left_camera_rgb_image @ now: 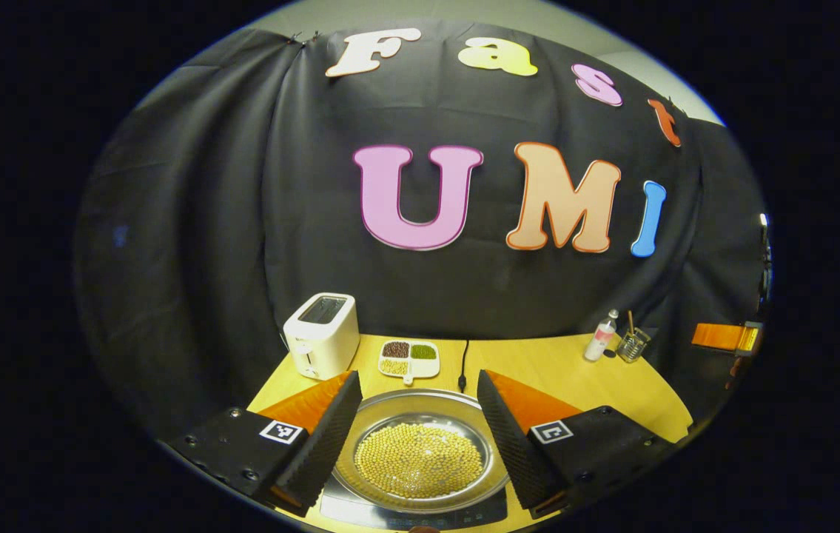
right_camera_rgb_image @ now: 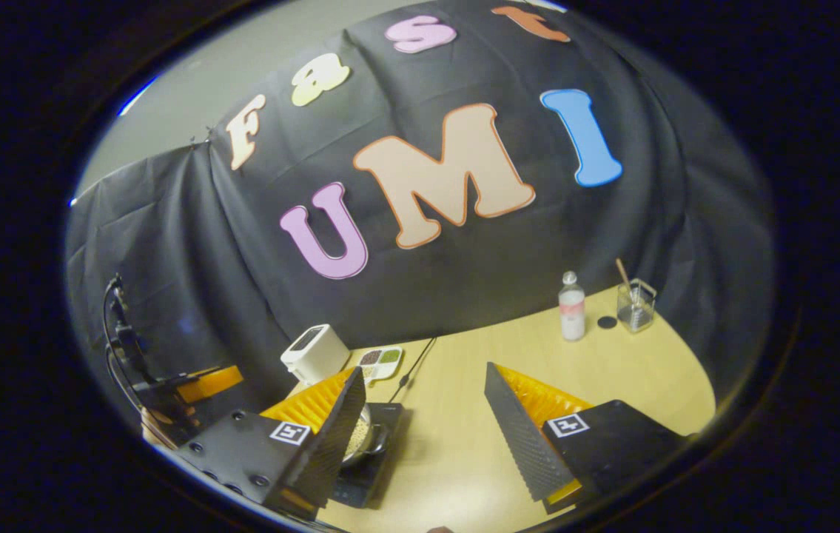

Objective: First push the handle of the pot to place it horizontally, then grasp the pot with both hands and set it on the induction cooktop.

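On the near edge of the wooden table (left_camera_rgb_image: 538, 366) sits the induction cooktop (left_camera_rgb_image: 420, 512), and the pot (left_camera_rgb_image: 423, 451) rests on top of it. It is a round, shiny metal pot full of small yellow beans (left_camera_rgb_image: 420, 459). In the left gripper view, the left gripper (left_camera_rgb_image: 414, 444) hangs over the pot with its fingers wide apart, one on each side of the pot, and nothing is held between them. Behind the pot, a white toaster (left_camera_rgb_image: 322, 333) stands at the far left of the table. Just to its right is a small white dish (left_camera_rgb_image: 409, 357) with different beans in its parts. A black cord (left_camera_rgb_image: 462, 366) lies beside the dish. At the far right stand a small bottle (left_camera_rgb_image: 602, 337) and a glass cup (left_camera_rgb_image: 634, 344) with a stick in it.

In the right gripper view, the right gripper (right_camera_rgb_image: 427, 444) is to the right of the pot (right_camera_rgb_image: 360, 437), over bare table. Its fingers are wide apart too and hold nothing. The cooktop (right_camera_rgb_image: 375, 459) shows behind its left finger.
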